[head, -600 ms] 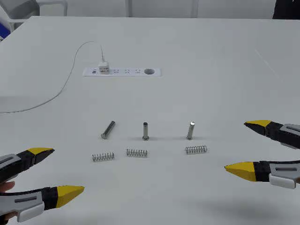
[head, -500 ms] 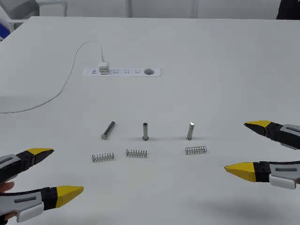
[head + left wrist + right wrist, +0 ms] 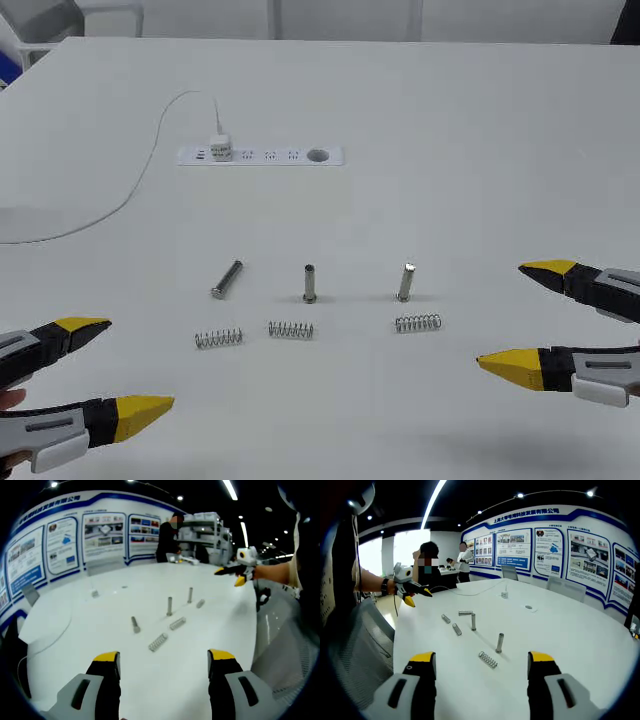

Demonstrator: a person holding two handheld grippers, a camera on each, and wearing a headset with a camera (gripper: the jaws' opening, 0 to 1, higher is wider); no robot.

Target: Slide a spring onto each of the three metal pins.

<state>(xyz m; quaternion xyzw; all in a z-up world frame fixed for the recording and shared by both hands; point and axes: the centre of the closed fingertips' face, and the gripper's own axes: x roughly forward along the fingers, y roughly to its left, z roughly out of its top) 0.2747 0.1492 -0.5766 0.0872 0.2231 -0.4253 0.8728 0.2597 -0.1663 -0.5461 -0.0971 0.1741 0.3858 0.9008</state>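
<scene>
Left gripper [image 3: 140, 362] and right gripper [image 3: 500, 314] hover over the desk [image 3: 450, 150], fingers wide and empty; springs [image 3: 291, 329] lie just beside the metal pins [image 3: 310, 283].

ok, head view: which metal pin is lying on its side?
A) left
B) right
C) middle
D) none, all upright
A: the left pin lies flat on the table, while the middle pin and right pin stand upright.

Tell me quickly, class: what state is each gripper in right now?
Left gripper: open, holding nothing.
Right gripper: open, holding nothing.
</scene>
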